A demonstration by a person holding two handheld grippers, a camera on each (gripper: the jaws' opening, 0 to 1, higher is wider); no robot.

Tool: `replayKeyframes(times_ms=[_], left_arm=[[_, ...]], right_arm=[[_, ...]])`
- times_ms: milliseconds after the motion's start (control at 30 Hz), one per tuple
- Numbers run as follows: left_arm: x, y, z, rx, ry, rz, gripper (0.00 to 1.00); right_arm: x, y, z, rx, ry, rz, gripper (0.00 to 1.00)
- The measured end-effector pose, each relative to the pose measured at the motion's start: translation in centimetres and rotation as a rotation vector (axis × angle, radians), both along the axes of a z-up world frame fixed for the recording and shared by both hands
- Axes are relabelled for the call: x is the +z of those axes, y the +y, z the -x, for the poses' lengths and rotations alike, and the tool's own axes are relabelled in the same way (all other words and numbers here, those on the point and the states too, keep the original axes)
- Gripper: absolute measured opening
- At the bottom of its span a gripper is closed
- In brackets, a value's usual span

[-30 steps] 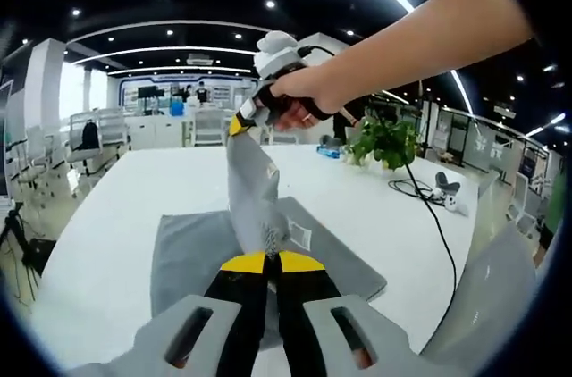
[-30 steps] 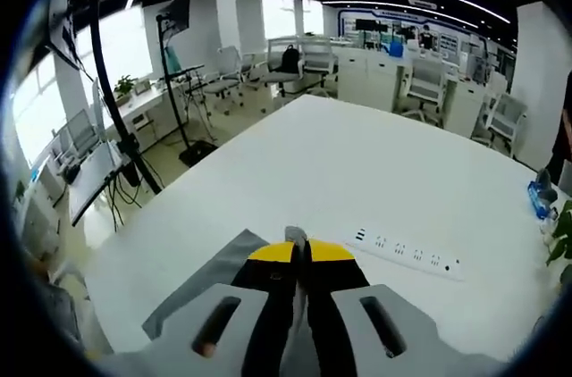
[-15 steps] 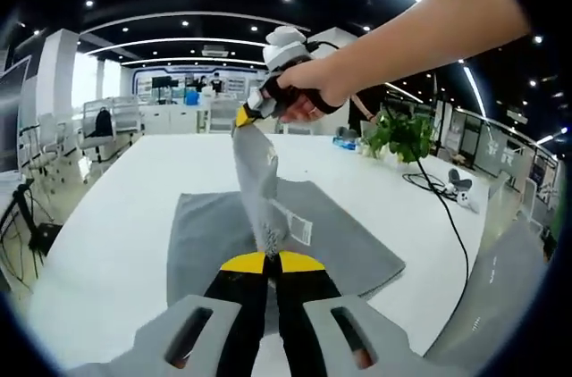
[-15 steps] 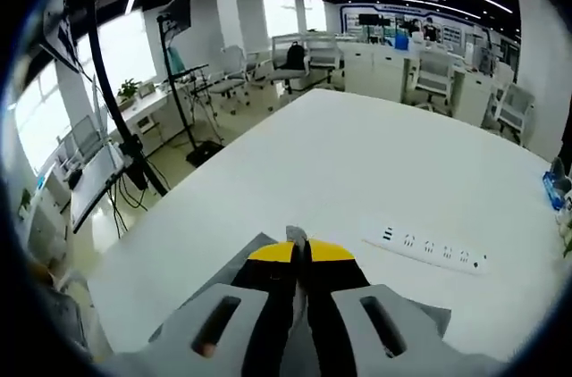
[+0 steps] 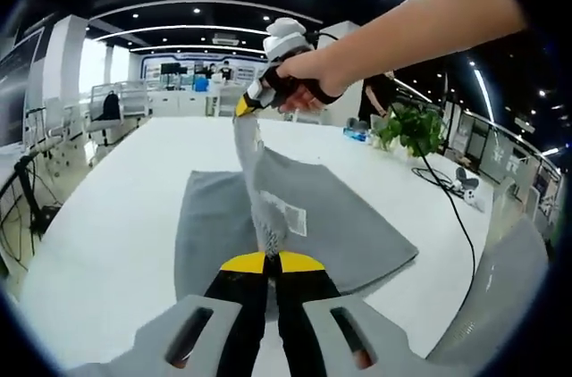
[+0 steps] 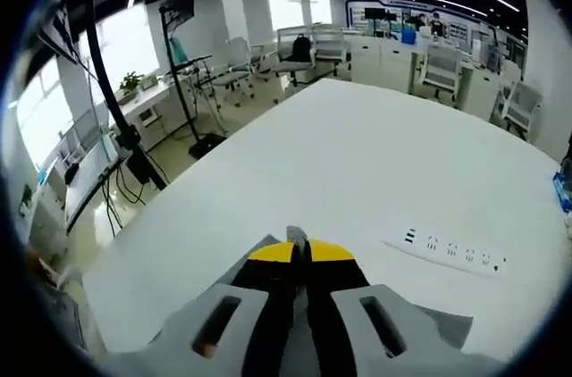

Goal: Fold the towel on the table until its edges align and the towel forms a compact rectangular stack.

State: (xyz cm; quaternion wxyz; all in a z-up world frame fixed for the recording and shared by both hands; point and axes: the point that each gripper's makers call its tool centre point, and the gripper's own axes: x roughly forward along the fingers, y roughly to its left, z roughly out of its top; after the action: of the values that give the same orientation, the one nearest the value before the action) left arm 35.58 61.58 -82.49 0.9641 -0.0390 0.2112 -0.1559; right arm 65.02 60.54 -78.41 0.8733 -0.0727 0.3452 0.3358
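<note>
Towel: soft grey rectangular cloth towel (image 5: 357, 234), white label, on smooth white table (image 5: 107, 216).
Left gripper (image 5: 271, 257): pinching towel edge.
Right gripper (image 6: 299, 247): pinching towel corner.

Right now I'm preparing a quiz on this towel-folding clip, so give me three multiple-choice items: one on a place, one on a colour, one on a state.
1. Where does the power strip lie?
A. On the white table
B. On the floor
C. On a chair

2. What colour is the towel?
A. Blue
B. Grey
C. Red

3. How is the towel's edge held?
A. Lying flat, untouched
B. Lifted taut between both tongs
C. Rolled into a ball

Answers:
1 A: in the right gripper view the strip rests on the tabletop ahead of the right tongs.
2 B: in the left gripper view the cloth spread on the table is plain grey.
3 B: the left tongs pinch one end, the right tongs pinch the other higher up, and a strip of towel stretches between them.
</note>
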Motion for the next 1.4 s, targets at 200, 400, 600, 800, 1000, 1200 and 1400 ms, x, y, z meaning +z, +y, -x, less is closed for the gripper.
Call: replayKeyframes(times_ms=[200,400,600,800,1000,1200,1400], left_arm=[[-0.7,1.0,-0.3,0.029,0.015,0.022,0.02],[-1.8,1.8,-0.4,0.055,0.036,0.026,0.02],[-3.2,2.6,-0.3,0.077,0.056,0.025,0.02],[-4.4,3.2,-0.3,0.097,0.088,0.037,0.02],[-5.6,3.9,-0.1,0.118,0.121,0.060,0.03],[-6.5,4.3,0.0,0.120,0.138,0.029,0.06],[-6.8,5.5,0.5,0.149,0.127,-0.011,0.15]], right_arm=[[-0.7,0.6,-0.5,0.016,-0.007,0.036,0.01],[-2.1,2.3,-0.5,0.037,0.007,0.032,0.01],[-4.7,4.0,-0.6,0.051,0.025,0.019,0.01],[-6.1,4.8,-0.2,0.041,0.045,0.008,0.01],[-7.1,5.4,-0.1,0.032,0.067,-0.011,0.02],[-7.7,5.8,-0.3,0.040,0.052,-0.026,0.04],[-7.6,6.3,-0.9,0.058,0.022,-0.052,0.09]])
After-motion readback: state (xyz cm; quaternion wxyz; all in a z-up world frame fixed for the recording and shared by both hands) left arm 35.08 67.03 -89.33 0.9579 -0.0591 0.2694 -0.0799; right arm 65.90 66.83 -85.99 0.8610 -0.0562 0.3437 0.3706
